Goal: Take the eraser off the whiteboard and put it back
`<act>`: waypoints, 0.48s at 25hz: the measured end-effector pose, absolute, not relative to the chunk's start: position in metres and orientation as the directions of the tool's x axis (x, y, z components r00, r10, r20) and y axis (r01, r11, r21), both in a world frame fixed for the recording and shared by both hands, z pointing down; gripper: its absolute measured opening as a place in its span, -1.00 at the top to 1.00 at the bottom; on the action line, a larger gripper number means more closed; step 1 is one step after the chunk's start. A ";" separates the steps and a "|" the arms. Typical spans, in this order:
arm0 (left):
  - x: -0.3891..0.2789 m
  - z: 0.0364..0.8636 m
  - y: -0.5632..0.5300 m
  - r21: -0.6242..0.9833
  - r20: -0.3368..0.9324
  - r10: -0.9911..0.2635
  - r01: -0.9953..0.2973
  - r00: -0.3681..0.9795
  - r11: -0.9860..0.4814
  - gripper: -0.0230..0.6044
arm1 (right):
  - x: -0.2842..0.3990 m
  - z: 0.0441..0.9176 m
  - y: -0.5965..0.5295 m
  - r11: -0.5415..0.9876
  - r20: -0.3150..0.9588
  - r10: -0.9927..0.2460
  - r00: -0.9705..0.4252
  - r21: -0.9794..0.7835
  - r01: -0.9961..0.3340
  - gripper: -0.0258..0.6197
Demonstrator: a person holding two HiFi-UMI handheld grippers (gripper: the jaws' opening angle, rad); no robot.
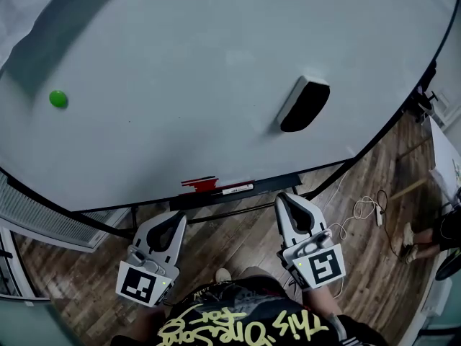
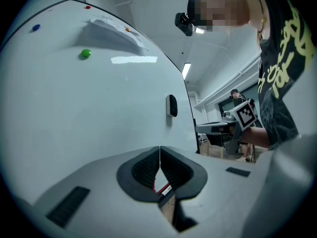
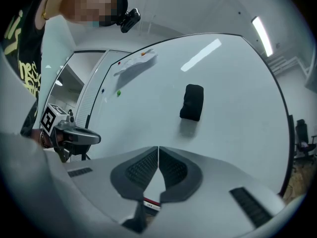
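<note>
Whiteboard (image 1: 180, 63) fills most of the head view, upright over a wooden floor (image 1: 238, 244); its face is nearly bare.

Below its lower edge 2 tools are recorded: left tool (image 1: 173, 220) and right tool (image 1: 287, 200), both apart from the board. Each one's own view shows its jaws pressed together, with nothing between them.

The eraser (image 1: 304, 104), dark with a pale backing, is seen stuck on the board at upper right, above and slightly right of the right tool. It is judged untouched, so step 1 of the task is not yet begun.

A marker tray (image 1: 238, 192) is fixed along the lower edge and carries a red marker (image 1: 198, 184). 1 green magnet (image 1: 58, 99) is noted far left.

Risks, as judged:
- If the eraser is reached with the jaws closed, it would be pushed along the board or knocked to the floor.
- If only a corner is pinched, the eraser may twist out of the hold.
- If it is not set flat on return, it may slide down or drop.
- The board looks free-standing, so a hard push may rock it.

Pose: both tools are held low before the torso, side by side, pointed roughly level at the board, with the marker cubes nearest the person.
</note>
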State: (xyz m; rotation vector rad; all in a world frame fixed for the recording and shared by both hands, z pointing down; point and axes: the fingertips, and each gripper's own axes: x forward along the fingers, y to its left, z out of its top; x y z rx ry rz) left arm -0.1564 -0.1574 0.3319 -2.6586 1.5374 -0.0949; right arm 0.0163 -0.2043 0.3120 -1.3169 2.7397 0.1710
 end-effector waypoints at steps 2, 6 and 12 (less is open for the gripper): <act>-0.157 0.332 -0.161 -0.092 0.017 -0.867 -0.862 0.499 -0.498 0.89 | 0.016 0.310 -0.208 0.620 -0.140 -0.770 -0.622 0.064 -0.782 0.89; -0.154 0.334 -0.166 -0.084 0.015 -0.862 -0.858 0.507 -0.507 0.89 | 0.019 0.306 -0.214 0.607 -0.140 -0.781 -0.608 0.056 -0.793 0.89; -0.150 0.332 -0.169 -0.091 0.013 -0.857 -0.853 0.516 -0.515 0.89 | 0.023 0.291 -0.224 0.598 -0.154 -0.786 -0.599 0.059 -0.800 0.89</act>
